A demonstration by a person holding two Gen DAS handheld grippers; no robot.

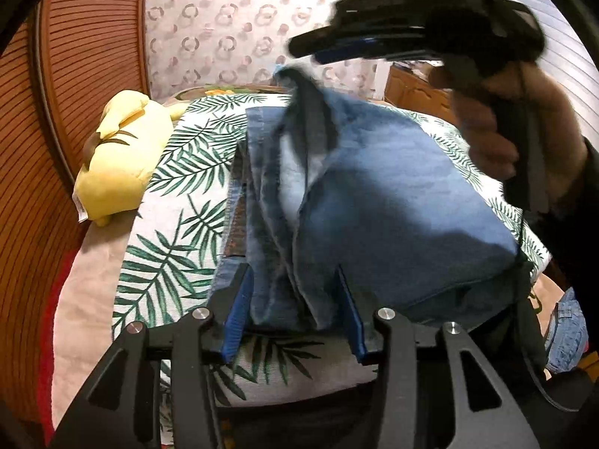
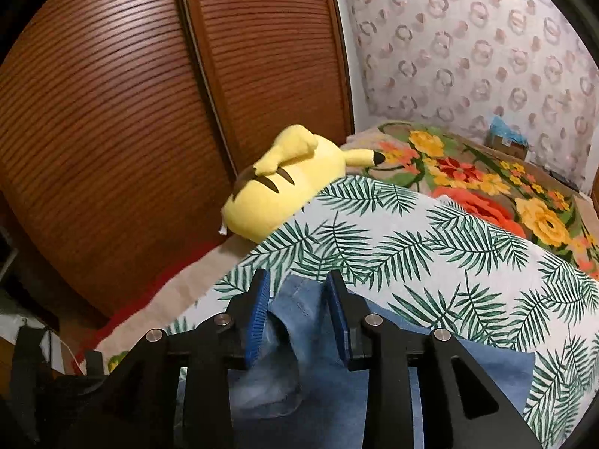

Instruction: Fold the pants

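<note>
your pants (image 1: 393, 202) lie on the palm-leaf cloth (image 1: 176, 202), which stops short of the bed's left side, where a beige strip (image 1: 93, 262) runs along the louvered wooden doors (image 1: 86, 56). a yellow plush toy (image 1: 116, 164) sits at that far-left corner, well apart from the denim; beyond the cloth the floral blanket (image 2: 486, 179) reaches the patterned wall (image 2: 468, 45).

your left gripper (image 1: 295, 310) stands wide, its blue pads either side of the near folded edge of the denim without clamping it. your right gripper (image 2: 297, 318) is about half open with denim bunched between the fingers; in the left view it hangs above the far end, and whether the cloth's raised tip is pinched there is blurred, you can't tell. the right side of the bed is hidden behind your hand (image 1: 524, 131).
</note>
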